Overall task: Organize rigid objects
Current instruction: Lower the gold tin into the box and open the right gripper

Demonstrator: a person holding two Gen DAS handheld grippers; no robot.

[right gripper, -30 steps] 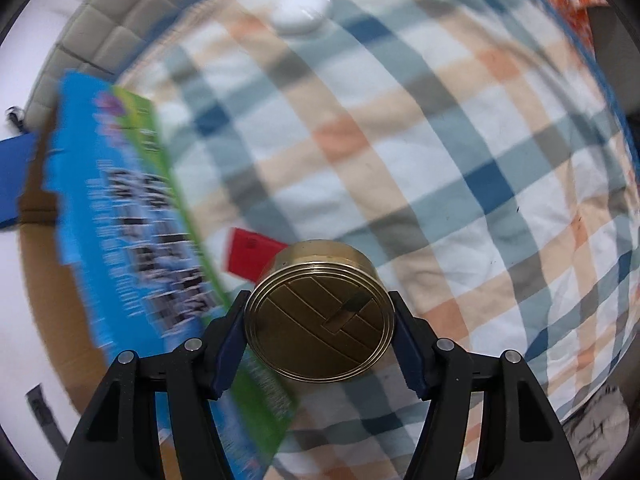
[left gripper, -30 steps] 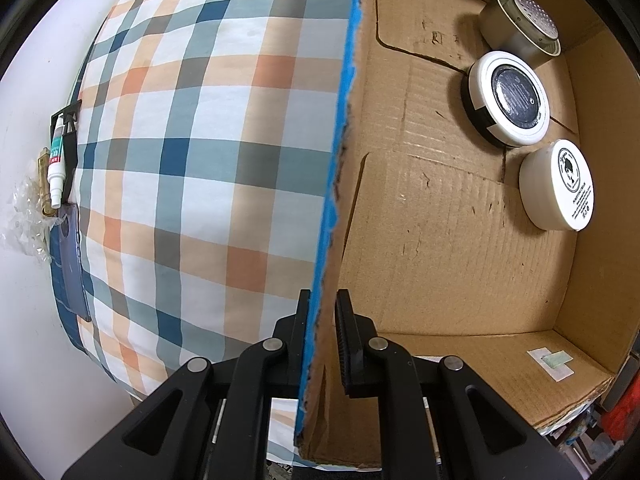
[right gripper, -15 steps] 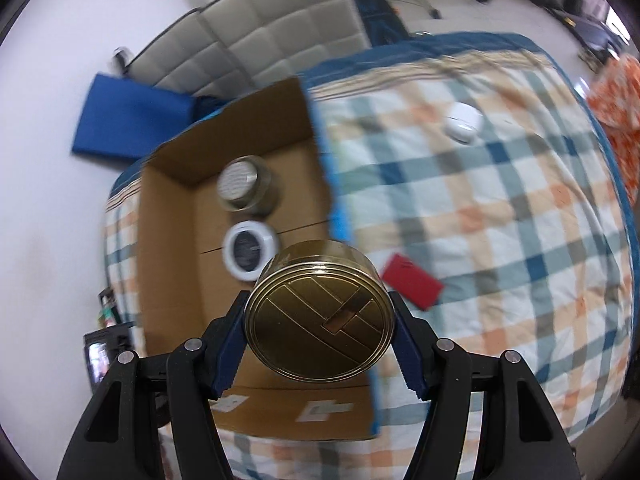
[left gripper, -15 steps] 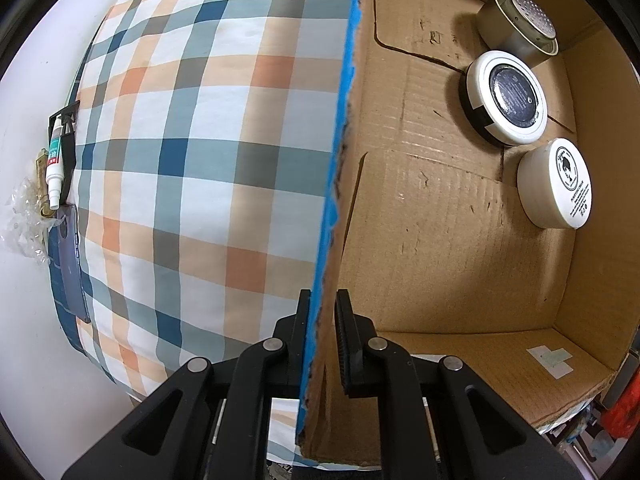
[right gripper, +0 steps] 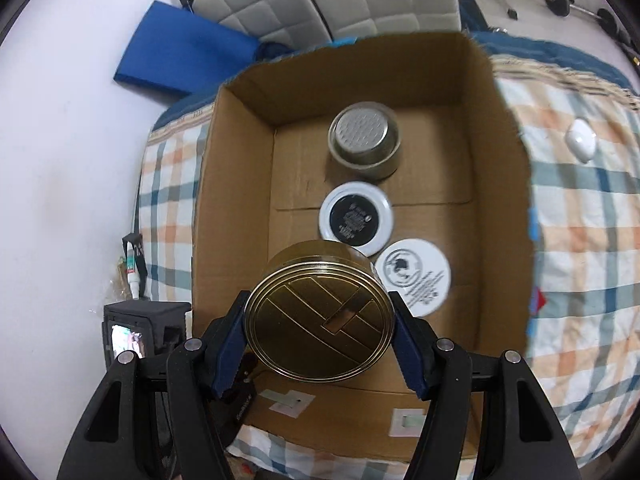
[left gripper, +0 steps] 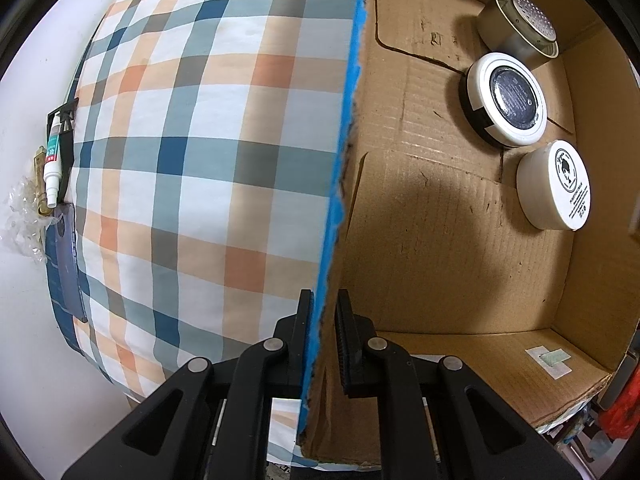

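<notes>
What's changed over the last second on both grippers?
The right gripper carried the gold tin from over the plaid bedspread to above the cardboard box, jaws clamped on it throughout. The left gripper kept its pinch on the box wall; the three containers inside stayed put.

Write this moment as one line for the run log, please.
left claw: shut on box wall | right claw: holds gold tin above cardboard box | inside: three round containers

Round gold tin (right gripper: 320, 312) (lid facing camera) above cardboard box (right gripper: 236, 208).
</notes>
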